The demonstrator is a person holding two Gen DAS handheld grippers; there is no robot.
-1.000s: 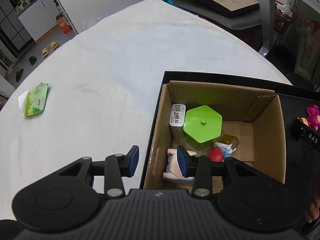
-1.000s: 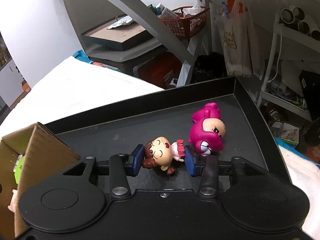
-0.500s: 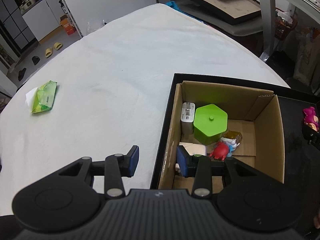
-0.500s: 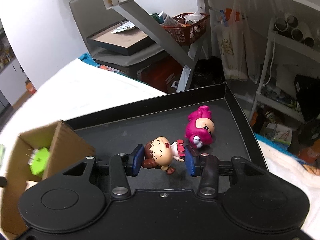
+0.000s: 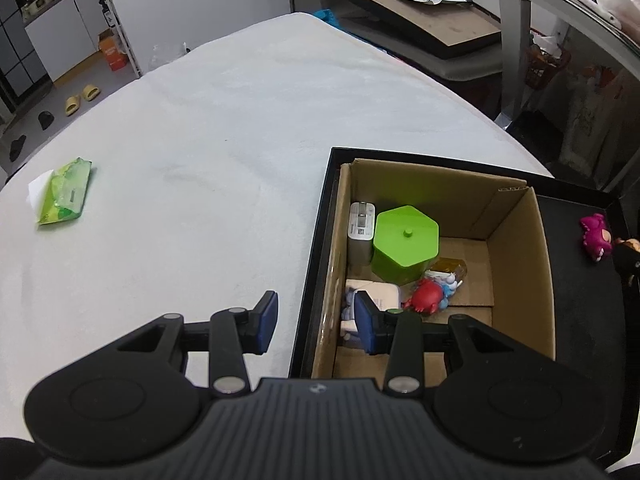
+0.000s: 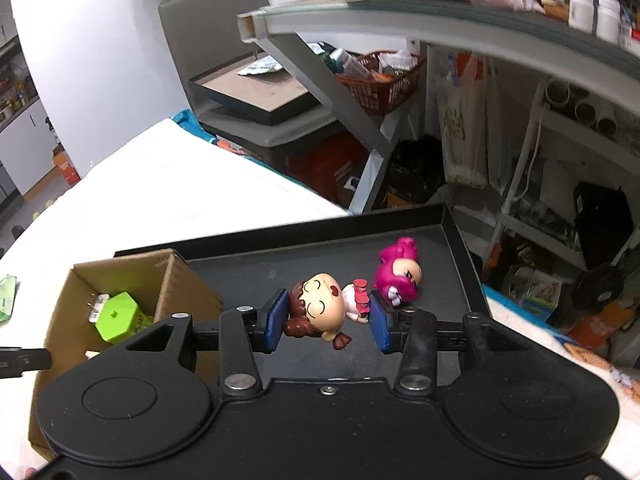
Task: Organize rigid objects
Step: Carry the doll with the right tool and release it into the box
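Right tool [image 6: 327, 316] pinching the brown-haired figurine [image 6: 322, 307], lifted above the black tray [image 6: 248, 280]; pink figurine [image 6: 398, 273] lies on the tray floor. Left tool [image 5: 315, 322] spread, empty, straddling the cardboard box [image 5: 516, 260] wall. Step: carrying. Next, I judge, swing left over the box and release among the toys.

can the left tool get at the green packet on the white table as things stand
Probably yes. The left tool is open and empty, and the green packet lies alone on the bare white table with nothing between them.
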